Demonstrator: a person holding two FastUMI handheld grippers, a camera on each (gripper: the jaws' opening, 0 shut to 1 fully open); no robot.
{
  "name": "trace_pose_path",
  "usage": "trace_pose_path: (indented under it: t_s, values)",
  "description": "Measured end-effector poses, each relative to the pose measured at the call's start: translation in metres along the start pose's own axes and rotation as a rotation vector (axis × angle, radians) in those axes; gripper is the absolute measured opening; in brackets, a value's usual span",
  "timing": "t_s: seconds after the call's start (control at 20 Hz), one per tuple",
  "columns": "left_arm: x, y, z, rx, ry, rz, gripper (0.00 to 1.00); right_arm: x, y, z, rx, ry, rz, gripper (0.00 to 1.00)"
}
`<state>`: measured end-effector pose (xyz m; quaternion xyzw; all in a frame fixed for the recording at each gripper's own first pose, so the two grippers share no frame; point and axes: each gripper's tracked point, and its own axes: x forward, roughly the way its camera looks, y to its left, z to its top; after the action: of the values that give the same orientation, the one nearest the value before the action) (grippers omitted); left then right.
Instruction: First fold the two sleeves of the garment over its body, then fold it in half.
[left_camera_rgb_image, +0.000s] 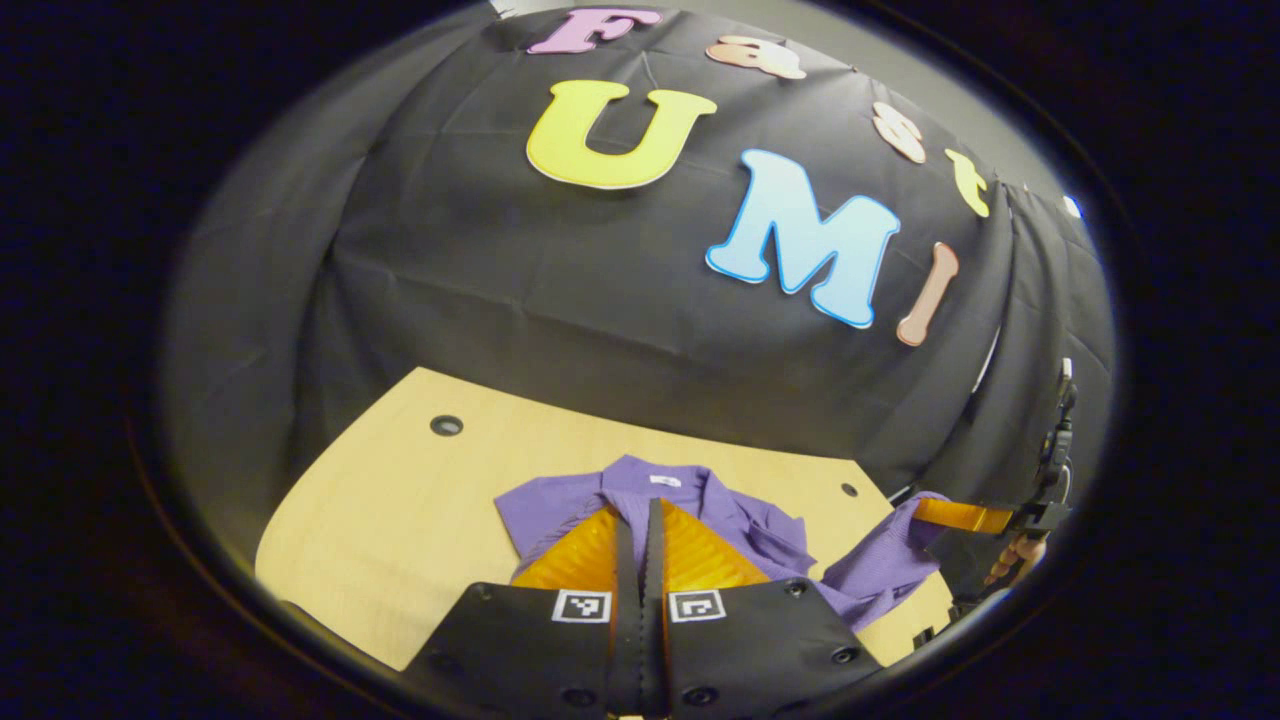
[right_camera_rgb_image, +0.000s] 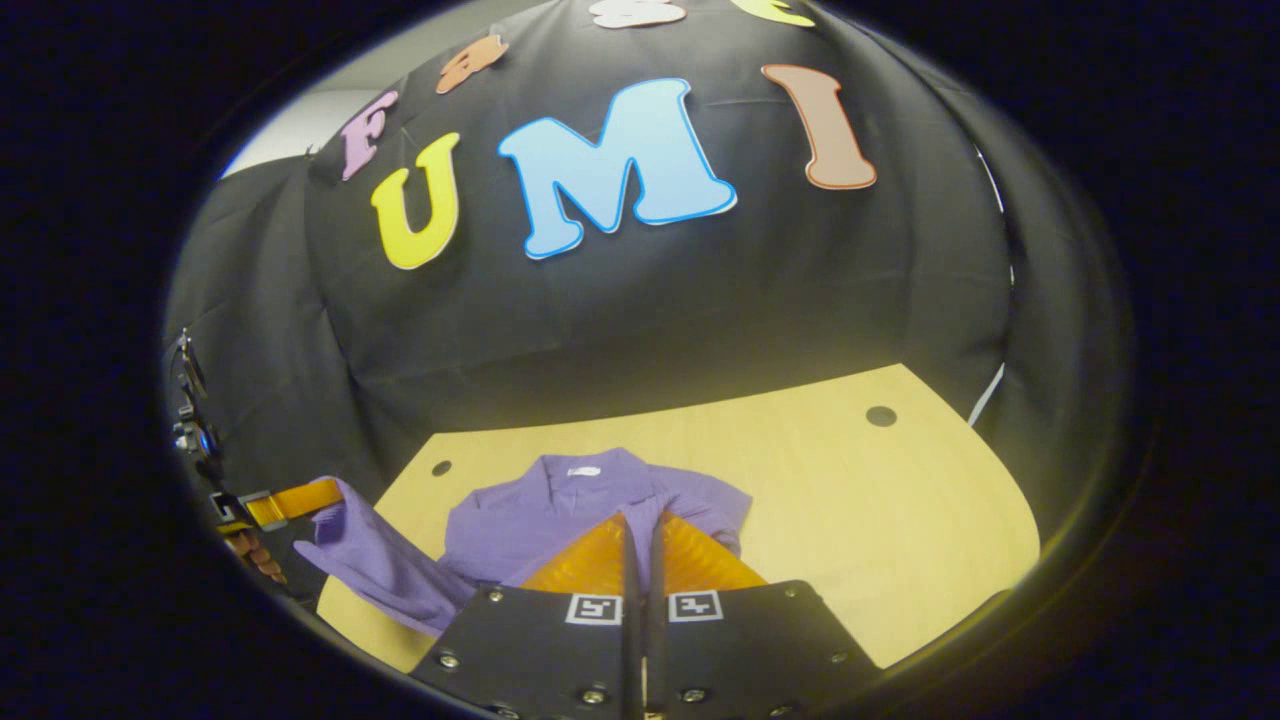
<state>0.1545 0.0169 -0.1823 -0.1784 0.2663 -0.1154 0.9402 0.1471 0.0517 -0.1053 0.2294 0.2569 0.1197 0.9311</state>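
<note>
A purple collared shirt (left_camera_rgb_image: 660, 490) lies on the wooden table (left_camera_rgb_image: 400, 500), its collar toward the booth wall. My left gripper (left_camera_rgb_image: 640, 530) hangs over the shirt's near part with its jaws together. The right gripper view shows the left gripper (right_camera_rgb_image: 335, 492) at the left, above the table's edge, pinching a raised flap of the shirt (right_camera_rgb_image: 370, 560). My right gripper (right_camera_rgb_image: 640, 535) also has its jaws together over the shirt (right_camera_rgb_image: 560, 510). Far right in the left gripper view, the right gripper (left_camera_rgb_image: 925, 512) grips another lifted flap of cloth (left_camera_rgb_image: 890, 560).
The table (right_camera_rgb_image: 880, 500) has small round holes (right_camera_rgb_image: 881, 416) near its far corners. Black cloth walls the booth behind and at both sides. A hand (left_camera_rgb_image: 1015, 560) holds the right gripper, and fingers (right_camera_rgb_image: 255, 555) show under the left one.
</note>
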Motion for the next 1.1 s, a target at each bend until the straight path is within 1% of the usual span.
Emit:
trace_pose_path:
  t_s: [0.15,0.3,0.55,0.8,1.1]
  values:
    - [0.038,0.003,0.029,0.01,-0.047,0.028,0.06,0.032,-0.018,0.017,0.03,-0.006,0.005,0.02]
    - [0.075,0.006,0.033,0.025,-0.041,0.047,0.06,0.063,-0.027,0.027,0.046,0.006,0.019,0.02]
    - [0.135,0.013,0.031,0.06,-0.01,0.081,0.07,0.113,-0.029,0.039,0.022,0.019,0.033,0.03]
    - [0.18,0.035,0.031,0.061,-0.008,0.127,0.06,0.161,-0.035,0.045,0.027,0.027,0.027,0.02]
    - [0.215,0.062,0.018,0.064,-0.017,0.195,0.06,0.211,-0.044,0.042,0.015,0.031,-0.003,0.03]
